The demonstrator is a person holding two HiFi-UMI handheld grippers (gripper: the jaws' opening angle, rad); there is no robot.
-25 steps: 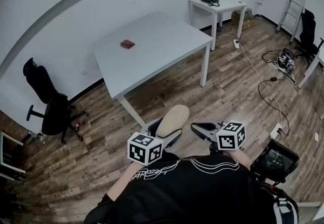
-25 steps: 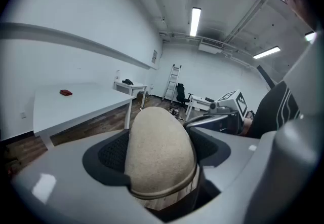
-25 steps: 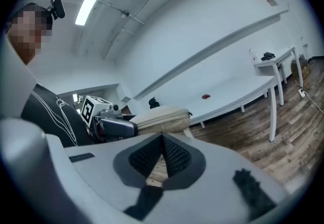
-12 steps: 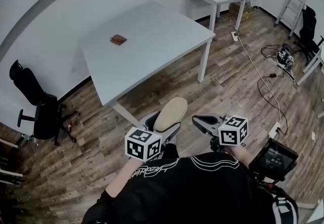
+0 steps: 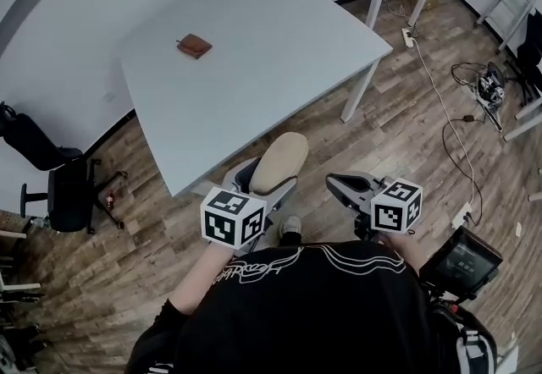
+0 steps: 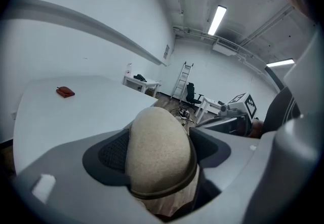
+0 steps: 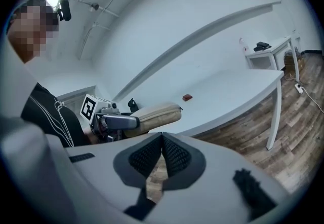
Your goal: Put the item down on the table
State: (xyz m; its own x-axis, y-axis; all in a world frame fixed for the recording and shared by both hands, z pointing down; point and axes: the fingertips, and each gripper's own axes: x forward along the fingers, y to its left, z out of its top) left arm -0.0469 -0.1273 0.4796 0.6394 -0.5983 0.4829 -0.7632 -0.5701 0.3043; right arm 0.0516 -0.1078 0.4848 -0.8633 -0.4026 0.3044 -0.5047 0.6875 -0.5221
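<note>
Head view: left gripper [image 5: 269, 181] pinching a beige pouch [image 5: 281, 159] by its lower part, with the rounded end sticking out past the jaws. The pouch is in the air over the wood floor [image 5: 398, 135], just short of the near edge of the white table [image 5: 271, 68], so it isn't on the surface. Right gripper [image 5: 336, 184] is beside it, apart from the pouch. Small brown item [image 5: 195, 46] lies near the table's far left corner.

Left gripper view: jaws spread wide with both pads against the pouch's sides. Table and brown item are beyond it on the left.

Right gripper view: pads pressed together, nothing between them. Left gripper with the pouch shows on the left, in front of the table edge.
</note>
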